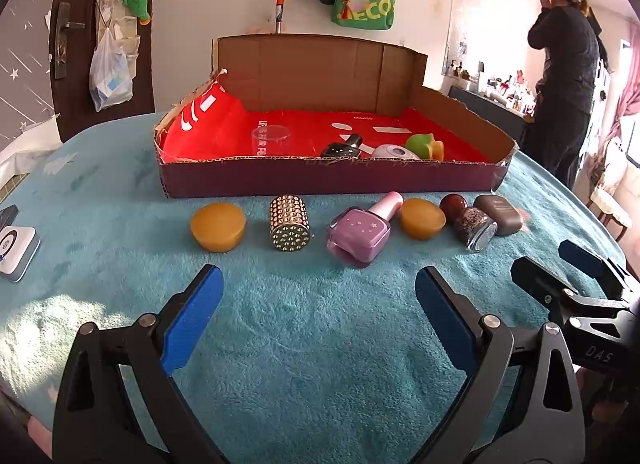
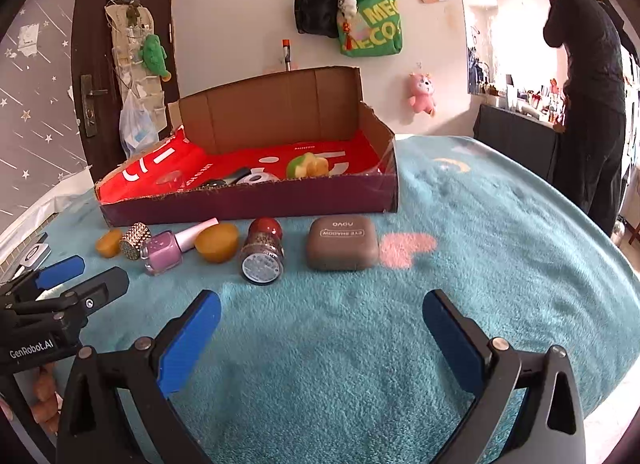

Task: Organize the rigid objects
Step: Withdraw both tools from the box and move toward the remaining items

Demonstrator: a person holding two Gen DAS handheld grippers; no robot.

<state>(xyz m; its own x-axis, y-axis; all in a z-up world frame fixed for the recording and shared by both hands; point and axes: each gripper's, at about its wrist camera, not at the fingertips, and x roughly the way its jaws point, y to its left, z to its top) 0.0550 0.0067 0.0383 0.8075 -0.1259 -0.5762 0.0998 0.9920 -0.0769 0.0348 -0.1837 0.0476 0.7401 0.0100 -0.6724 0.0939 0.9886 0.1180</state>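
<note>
— On the teal blanket [image 1: 320, 344], just in front of the cardboard box [image 1: 320, 179], counted six loose pieces in a row: orange puck [image 1: 218, 227], studded gold cylinder [image 1: 290, 228], lilac nail polish bottle [image 1: 360, 234], second orange puck [image 1: 423, 219], glitter jar [image 1: 470, 223], brown eye-shadow case [image 1: 500, 213].

— And inside the box?

— Saw a clear cup [image 1: 272, 139], a dark bottle [image 1: 342, 145], a white round gadget [image 1: 394, 152] and a green-and-yellow toy [image 1: 424, 145], all on a red liner. Judged the sorting partly done, with a fresh pick about to begin.

— Tools?

— Found the left tool [image 1: 319, 278] spread wide, clamped on nothing, hovering low over the blanket short of the row. Same for the right tool [image 2: 321, 302]: wide apart, empty, facing the jar and the case.

— Which piece next?

— Could not tell. Guessed the lilac bottle for the left, lying nearly dead ahead; the jar or the case for the right.

— Called for what?

— Called for a forward reach, a drop to blanket level, a squeeze across the narrow sides, then a lift over the box's low front wall.

— Looked how, that bottle?

— Lay on its side, pale pink cap pointing toward the box, just beside the second puck. Looked hard, glossy, square-shouldered, dotted with small stars. Seemed unlikely to roll, likelier to slip.
</note>
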